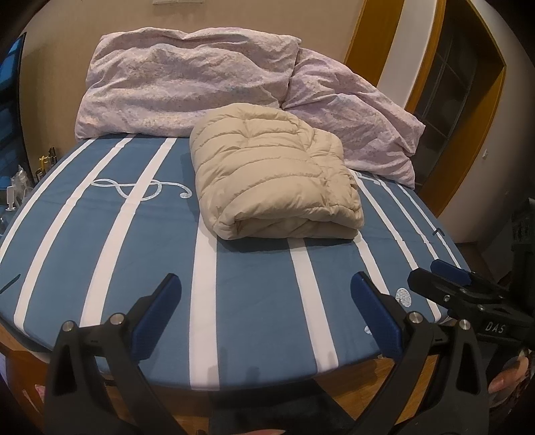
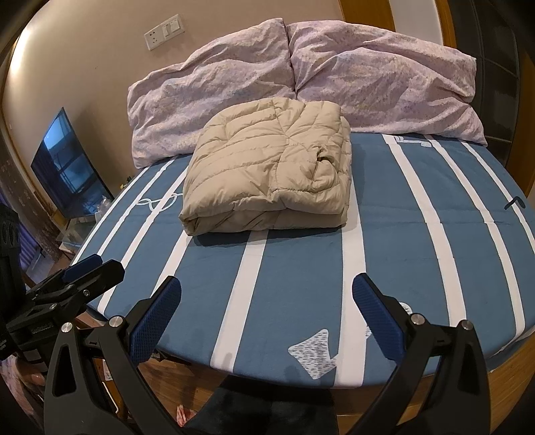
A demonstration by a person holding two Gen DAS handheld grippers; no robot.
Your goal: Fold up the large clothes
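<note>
Your bed (image 1: 254,301) fills both views, its blue sheet striped with white running from the near edge to the head. Across the head edge lie two crumpled lilac pillows: the left pillow (image 1: 187,80) and the right pillow (image 1: 351,113) sit side by side and touch where they meet. In front of them, about midway between the bed's left and right edges and nearer the head than the near edge, your beige quilted jacket (image 2: 267,170) lies folded into a thick, roughly square bundle, its folded edge facing you and its back edge against the pillows. A white treble-clef print (image 1: 140,189) shows on the sheet just left of the bundle.

Beyond the bed's left edge, a dark television (image 2: 68,167) stands against the wall, and a white wall socket (image 2: 164,31) sits above the pillows.

Your left gripper (image 1: 265,284) hovers over the near edge with its jaws spread wide and nothing between them. Your right gripper (image 2: 267,287) is beside it at that edge, likewise wide apart and empty. Both are well apart from the jacket.
</note>
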